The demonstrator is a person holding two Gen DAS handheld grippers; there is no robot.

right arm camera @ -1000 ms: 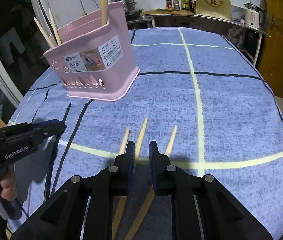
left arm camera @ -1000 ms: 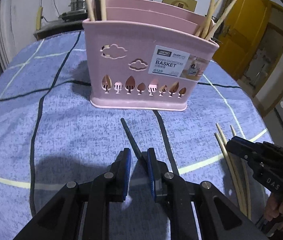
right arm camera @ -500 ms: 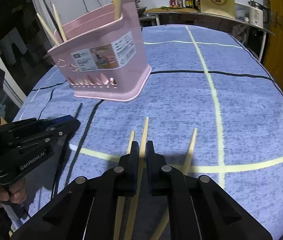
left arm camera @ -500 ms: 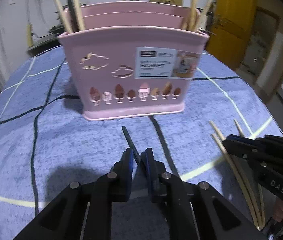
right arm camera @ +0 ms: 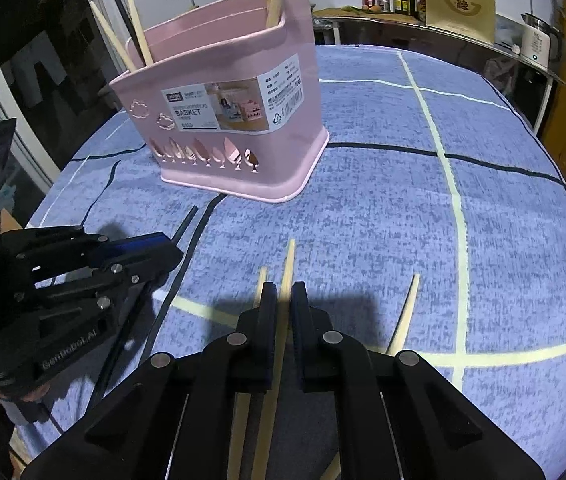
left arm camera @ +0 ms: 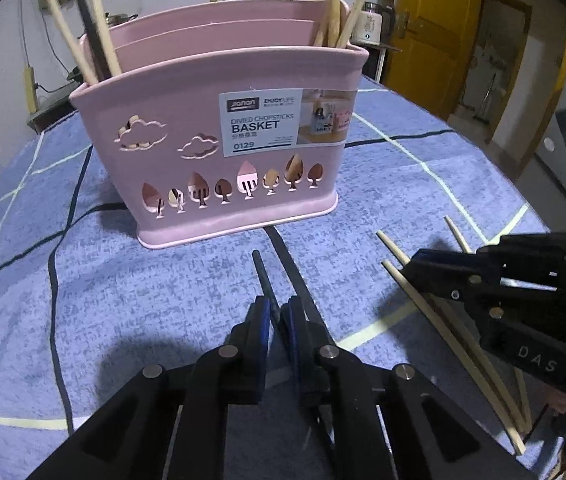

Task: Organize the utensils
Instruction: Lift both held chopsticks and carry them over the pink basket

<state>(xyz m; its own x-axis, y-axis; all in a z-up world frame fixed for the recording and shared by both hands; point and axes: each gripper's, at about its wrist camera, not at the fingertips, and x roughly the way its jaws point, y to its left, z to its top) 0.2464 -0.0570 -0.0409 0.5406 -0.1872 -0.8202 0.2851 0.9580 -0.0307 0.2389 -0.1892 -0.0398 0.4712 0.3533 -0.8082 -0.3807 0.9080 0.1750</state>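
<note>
Since a second ago both pairs of jaws have come together: our left gripper [left arm camera: 275, 312] now pinches the black chopstick [left arm camera: 261, 270] and our right gripper [right arm camera: 281, 300] clamps one wooden chopstick [right arm camera: 288, 264], both just in front of the pink basket [left arm camera: 219, 136]. Two more wooden chopsticks [right arm camera: 405, 312] lie loose beside the clamped one, also in front of the basket. The risk, we judge: each thin stick is gripped partway along and could pivot or slip while lifted toward the basket's slots.
</note>
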